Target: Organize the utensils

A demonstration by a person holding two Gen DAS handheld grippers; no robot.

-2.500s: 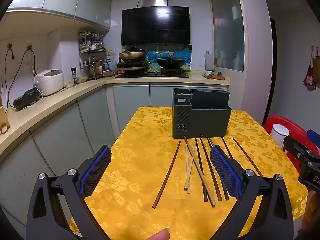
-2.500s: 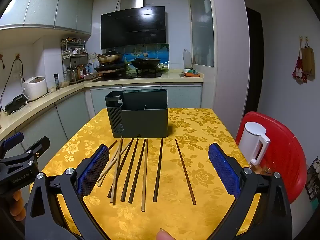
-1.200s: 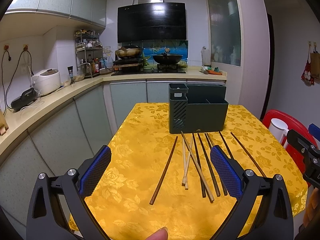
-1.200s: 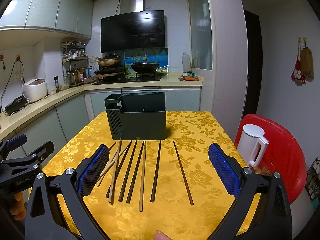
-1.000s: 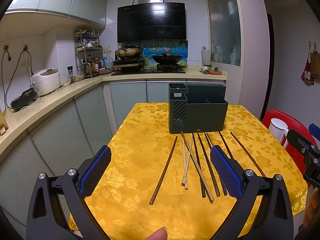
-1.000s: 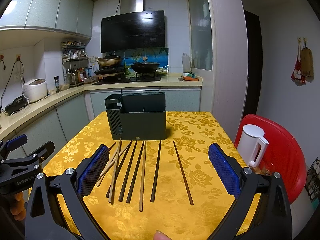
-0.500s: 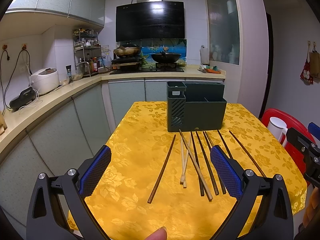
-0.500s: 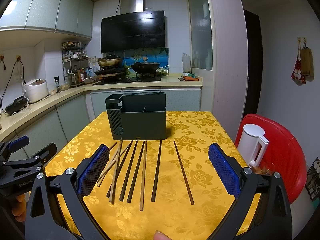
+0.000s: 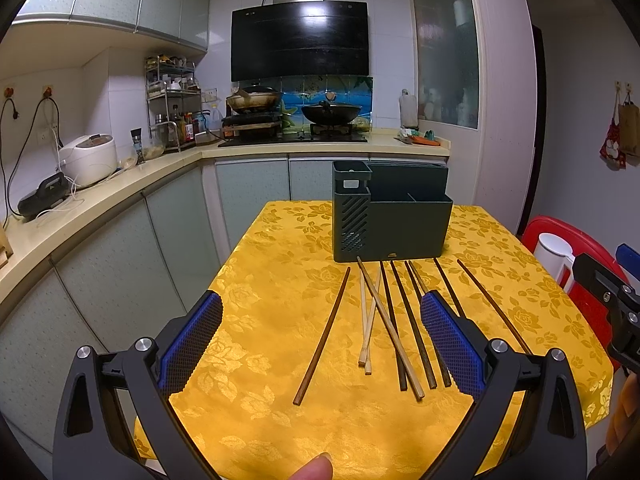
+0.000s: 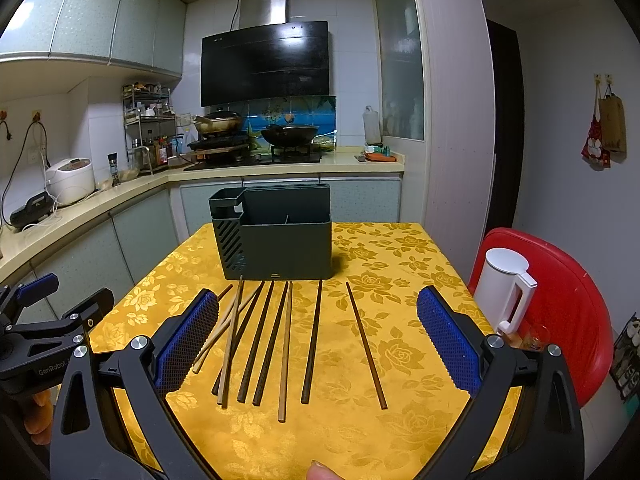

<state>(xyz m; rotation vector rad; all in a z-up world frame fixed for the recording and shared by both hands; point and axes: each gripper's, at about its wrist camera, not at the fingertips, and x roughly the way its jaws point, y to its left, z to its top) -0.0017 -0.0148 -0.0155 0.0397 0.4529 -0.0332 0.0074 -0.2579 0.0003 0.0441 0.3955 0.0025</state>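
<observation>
Several wooden chopsticks, dark and pale, lie side by side on the yellow flowered tablecloth in front of a dark green utensil holder with compartments. One dark chopstick lies apart on the left, another apart on the right. My left gripper is open and empty, held above the near table edge. My right gripper is open and empty, also short of the chopsticks.
A white kettle stands on a red stool right of the table. Kitchen counters with a rice cooker run along the left. A stove with pans is at the back. The left gripper shows in the right view.
Both views have crept slightly closer to the table. The chopsticks and holder have not moved. Both grippers stay open.
</observation>
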